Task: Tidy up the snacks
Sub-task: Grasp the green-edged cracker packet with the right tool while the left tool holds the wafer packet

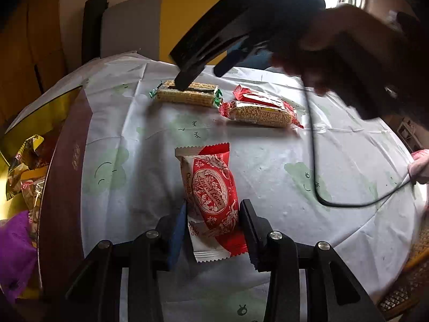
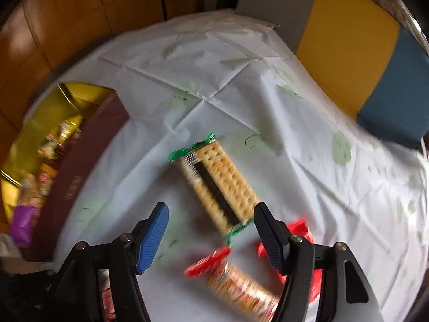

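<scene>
The left gripper [image 1: 213, 230] has its jaws closed on a red snack pack [image 1: 211, 196] near the middle of the desk [image 1: 268, 174]. The wrapper looks thin, crinkly and slippery, so hold its puffy middle. The right gripper [image 2: 211, 230] is open and empty above a flat, stiff, easily broken cracker pack [image 2: 217, 179]. The brown box [image 1: 64, 187] sits at the left edge.

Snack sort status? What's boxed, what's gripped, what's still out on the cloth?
Done: several wrapped snacks already lie in the gold-lined box. In hand: the left gripper is shut on the red-and-white Angel Love packet. The right gripper is open, empty, above the green-ended cracker pack. Left on the tablecloth: that cracker pack, the red-ended cracker pack and a red packet behind it.
</scene>
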### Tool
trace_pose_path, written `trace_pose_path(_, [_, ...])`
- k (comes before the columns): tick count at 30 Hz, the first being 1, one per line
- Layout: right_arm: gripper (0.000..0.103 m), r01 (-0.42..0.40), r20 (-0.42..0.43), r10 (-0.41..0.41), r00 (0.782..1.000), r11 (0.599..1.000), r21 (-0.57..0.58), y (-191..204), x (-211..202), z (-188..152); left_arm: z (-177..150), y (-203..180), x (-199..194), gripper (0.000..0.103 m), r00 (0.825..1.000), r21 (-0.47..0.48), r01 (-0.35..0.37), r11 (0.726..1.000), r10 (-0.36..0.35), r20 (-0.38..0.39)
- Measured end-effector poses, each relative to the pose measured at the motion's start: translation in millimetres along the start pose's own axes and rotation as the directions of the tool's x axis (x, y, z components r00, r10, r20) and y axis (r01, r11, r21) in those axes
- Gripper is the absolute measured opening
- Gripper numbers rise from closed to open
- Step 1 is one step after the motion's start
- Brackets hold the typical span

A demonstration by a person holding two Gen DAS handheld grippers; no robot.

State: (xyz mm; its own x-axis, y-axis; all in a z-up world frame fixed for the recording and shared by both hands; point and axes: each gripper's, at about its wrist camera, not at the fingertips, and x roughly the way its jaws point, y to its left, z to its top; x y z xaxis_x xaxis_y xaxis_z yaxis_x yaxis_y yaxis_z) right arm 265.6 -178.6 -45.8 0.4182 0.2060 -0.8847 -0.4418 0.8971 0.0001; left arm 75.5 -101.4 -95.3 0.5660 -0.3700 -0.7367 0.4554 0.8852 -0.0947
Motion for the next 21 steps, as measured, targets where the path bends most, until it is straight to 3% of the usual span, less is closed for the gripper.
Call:
trace_pose_path(7, [0.069,0.045,-0.081,-0.053,0.995,0.994,-0.098,3.3,41.7,17.4,0.9,1.6,0.2,0.04,1.0,-0.014,0.014,1.0,-0.014,0.005])
trace_pose_path(8, [0.068,0.04,-0.075,-0.046,0.996,0.995,-0.089,3.4,44.3,16.1,0.7,1.7,0.3,0.04,1.0,-0.013,0.015,1.0,-0.015,0.006])
trace_pose_path(9, [0.058,0.032,-0.057,-0.037,0.998,0.996,-0.081,3.7,44.0,15.5,0.8,1.6,0.3,0.04,1.0,-0.013,0.015,1.0,-0.015,0.007])
trace_pose_path(13, [0.055,0.05,-0.021,-0.051,0.998,0.996,-0.068,13.8,40.3,12.4,-0.8,0.2,0.1,0.04,1.0,-0.011,0.007,1.0,-0.006,0.01])
trace_pose_path(18, [0.055,0.083,0.084,-0.078,0.993,0.994,-0.068,27.4,-5.9,12.3,-0.4,-1.7,0.2,0.04,1.0,-0.006,-0.005,1.0,0.005,0.008])
trace_pose_path(21, [0.056,0.075,0.106,-0.068,0.992,0.995,-0.061,30.9,-39.6,1.7,-1.8,-4.0,0.2,0.04,1.0,0.005,-0.018,1.0,0.018,0.018])
